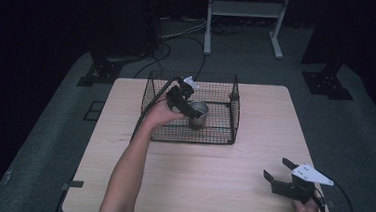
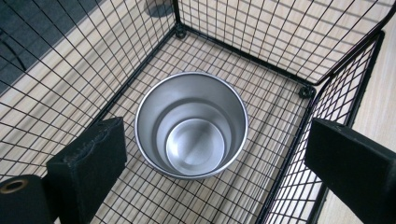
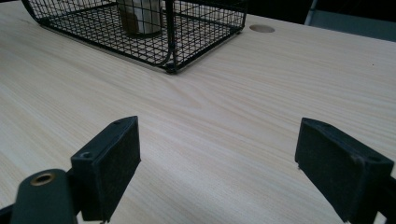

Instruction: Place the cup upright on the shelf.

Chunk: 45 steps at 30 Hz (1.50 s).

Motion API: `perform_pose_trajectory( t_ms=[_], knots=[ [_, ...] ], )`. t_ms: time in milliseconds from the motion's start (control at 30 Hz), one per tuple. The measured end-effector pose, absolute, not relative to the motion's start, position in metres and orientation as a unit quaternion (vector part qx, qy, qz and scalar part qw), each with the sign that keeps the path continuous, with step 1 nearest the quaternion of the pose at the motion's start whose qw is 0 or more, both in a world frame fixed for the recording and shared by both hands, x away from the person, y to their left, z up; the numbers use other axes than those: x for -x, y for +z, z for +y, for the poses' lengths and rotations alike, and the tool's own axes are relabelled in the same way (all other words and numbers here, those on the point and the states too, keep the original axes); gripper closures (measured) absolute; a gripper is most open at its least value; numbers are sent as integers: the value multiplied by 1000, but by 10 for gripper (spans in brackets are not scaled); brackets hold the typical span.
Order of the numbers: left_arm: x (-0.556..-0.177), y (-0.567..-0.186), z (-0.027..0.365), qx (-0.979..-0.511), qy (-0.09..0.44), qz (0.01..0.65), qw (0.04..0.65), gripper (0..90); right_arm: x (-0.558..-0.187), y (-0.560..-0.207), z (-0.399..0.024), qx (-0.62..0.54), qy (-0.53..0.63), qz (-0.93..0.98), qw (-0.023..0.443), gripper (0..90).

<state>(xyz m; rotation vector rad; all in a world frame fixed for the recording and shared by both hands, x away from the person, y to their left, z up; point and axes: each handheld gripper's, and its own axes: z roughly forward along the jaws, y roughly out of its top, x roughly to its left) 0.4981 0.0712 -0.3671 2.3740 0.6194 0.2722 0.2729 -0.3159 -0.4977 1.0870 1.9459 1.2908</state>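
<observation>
A: Checking left gripper [image 1: 192,108] — status?

B: Jaws spread wide, nothing between the pads. It hangs over the wire basket [image 1: 235,114], just above the steel cup [image 1: 199,115]. Left gripper view looks straight down into the cup [image 2: 191,125], both pads clear of its rim.

A: Cup position?

B: Upright on the basket floor, mouth up, empty. Inside the basket, toward its near wall and near-centre; not touching the mesh as far as I can tell.

A: Right gripper [image 1: 279,171]?

B: Well apart from the basket, toward the table's [image 1: 220,188] near right corner. Jaws wide apart, holding nothing, bare wood between them. Right gripper view shows basket [image 3: 187,42] and cup [image 3: 140,18] farther off.
</observation>
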Motion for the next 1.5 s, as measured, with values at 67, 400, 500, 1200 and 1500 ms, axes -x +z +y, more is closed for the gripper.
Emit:
perform_pose_trajectory(
  t_ms=[67,400,500,1200,1500],
  knots=[
    [-496,-367,72,-906,105,238,334,48,-273,-498,-316,-405,481,726,279,134],
    [-484,-358,77,-898,110,232,356,49,-273,-498,-316,-407,479,726,279,134],
    [-480,-356,76,-897,110,231,360,49,-273,-498,-316,-407,479,726,279,134],
    [-443,-343,77,-884,116,205,404,49,-274,-498,-315,-406,476,728,278,134],
    [-430,-346,87,-872,129,210,422,48,-274,-498,-315,-407,475,729,279,134]
  ],
)
